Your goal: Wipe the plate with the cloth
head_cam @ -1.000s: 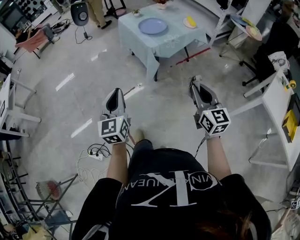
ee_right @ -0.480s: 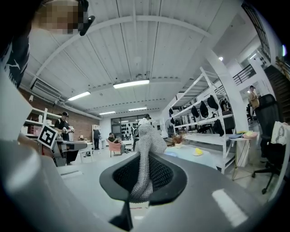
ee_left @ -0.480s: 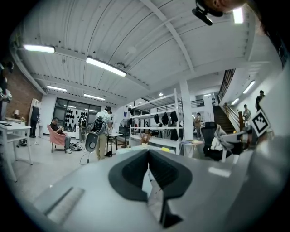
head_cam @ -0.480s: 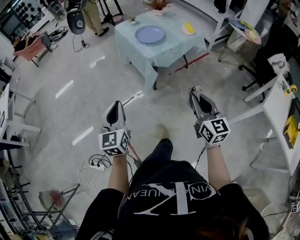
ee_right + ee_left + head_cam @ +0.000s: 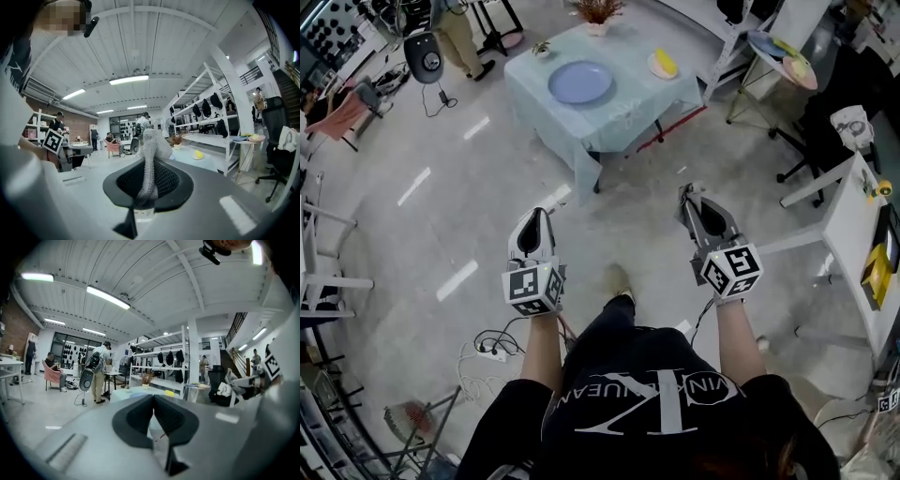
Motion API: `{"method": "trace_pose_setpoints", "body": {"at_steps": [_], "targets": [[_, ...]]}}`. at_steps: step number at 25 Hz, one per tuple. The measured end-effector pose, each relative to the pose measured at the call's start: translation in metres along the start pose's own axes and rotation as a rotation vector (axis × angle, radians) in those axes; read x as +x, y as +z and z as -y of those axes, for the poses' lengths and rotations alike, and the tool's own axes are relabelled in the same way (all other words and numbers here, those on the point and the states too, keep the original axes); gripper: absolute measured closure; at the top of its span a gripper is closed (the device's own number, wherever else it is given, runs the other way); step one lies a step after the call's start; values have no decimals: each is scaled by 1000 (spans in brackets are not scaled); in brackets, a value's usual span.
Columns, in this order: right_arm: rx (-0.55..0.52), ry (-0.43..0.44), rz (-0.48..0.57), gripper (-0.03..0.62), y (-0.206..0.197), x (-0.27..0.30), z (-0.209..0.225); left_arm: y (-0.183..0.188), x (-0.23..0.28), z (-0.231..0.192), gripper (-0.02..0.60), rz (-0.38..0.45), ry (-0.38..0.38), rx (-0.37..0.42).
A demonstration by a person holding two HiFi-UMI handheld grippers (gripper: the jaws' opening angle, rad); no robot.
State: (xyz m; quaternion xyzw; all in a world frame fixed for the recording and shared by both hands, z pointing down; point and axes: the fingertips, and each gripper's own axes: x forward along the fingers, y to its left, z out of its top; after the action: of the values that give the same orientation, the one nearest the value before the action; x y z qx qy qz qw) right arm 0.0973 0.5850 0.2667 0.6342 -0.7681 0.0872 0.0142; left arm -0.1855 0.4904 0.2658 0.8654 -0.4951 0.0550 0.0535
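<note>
The plate (image 5: 580, 82), round and pale blue, lies on a table (image 5: 630, 105) covered in a light blue sheet at the far end of the room, well apart from both claws. On the same table a small dish (image 5: 663, 63) with something yellow on it sits to the right of the plate, a potted plant (image 5: 597, 10) stands at the far edge, and a little pot (image 5: 542, 49) stands near the left corner.

The cloth (image 5: 150, 152), a grey mesh rag, is pinched upright between the closed jaws of the right gripper (image 5: 690, 193), and its bunched top sticks out past the jaw tips. The left gripper (image 5: 535, 214) has its jaws pressed together with nothing between them.

Both claws are held out in front of the person at about waist height over the bare grey floor, pointing towards the table, the left one a little lower in the head view than the right. One shoe (image 5: 617, 279) shows on the floor between them. A power strip (image 5: 492, 351) with cables lies on the floor to the left of the person. Another person (image 5: 456, 37) stands to the left of the table beside a round black fan (image 5: 425, 46) on a stand.
</note>
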Motion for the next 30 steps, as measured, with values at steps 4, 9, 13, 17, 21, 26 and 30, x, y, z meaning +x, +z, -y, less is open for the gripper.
{"method": "trace_pose_setpoints", "body": {"at_steps": [4, 9, 13, 17, 21, 26, 30], "targets": [[6, 5, -8, 557, 9, 37, 19, 9, 42, -10, 581, -10, 2, -6], [16, 18, -20, 557, 14, 84, 40, 15, 88, -21, 581, -22, 4, -6], [15, 42, -20, 557, 19, 126, 52, 19, 122, -37, 581, -20, 20, -10], [15, 68, -11, 557, 26, 166, 60, 31, 153, -53, 581, -5, 35, 2], [15, 81, 2, 557, 36, 195, 65, 42, 177, -67, 581, 11, 44, 0], [48, 79, -5, 557, 28, 215, 76, 34, 192, -68, 581, -11, 32, 6], [56, 81, -13, 557, 25, 227, 84, 24, 198, -77, 581, -27, 57, -17]]}}
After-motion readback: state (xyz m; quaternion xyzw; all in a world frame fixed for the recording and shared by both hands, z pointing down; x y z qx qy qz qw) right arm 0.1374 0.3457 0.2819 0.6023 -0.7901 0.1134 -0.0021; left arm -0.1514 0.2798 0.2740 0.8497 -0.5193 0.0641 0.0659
